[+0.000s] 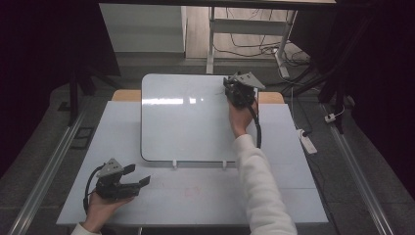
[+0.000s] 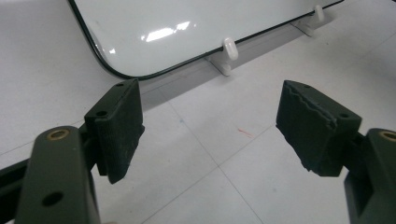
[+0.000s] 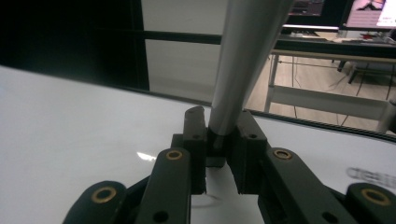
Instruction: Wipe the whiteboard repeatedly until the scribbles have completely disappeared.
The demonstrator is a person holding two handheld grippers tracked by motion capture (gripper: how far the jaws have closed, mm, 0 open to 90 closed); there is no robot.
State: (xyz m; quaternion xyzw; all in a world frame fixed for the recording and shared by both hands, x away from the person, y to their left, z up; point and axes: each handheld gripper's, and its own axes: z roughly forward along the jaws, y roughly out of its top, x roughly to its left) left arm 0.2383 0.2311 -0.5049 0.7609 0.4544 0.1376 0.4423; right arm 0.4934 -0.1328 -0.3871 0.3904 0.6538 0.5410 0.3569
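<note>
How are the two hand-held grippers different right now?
The left hand-held gripper has its jaws wide apart with nothing between them; the right hand-held gripper is clamped on a grey pen-like stick. The left one sits low by the near table edge; the right one is over the whiteboard's far corner. Both are black, each held in one hand.

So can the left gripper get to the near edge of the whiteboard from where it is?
Probably yes. The left gripper sits open over the table, and bare surface lies between it and the whiteboard edge. The right gripper, shut on a pen, is at the far corner, out of the way.
</note>
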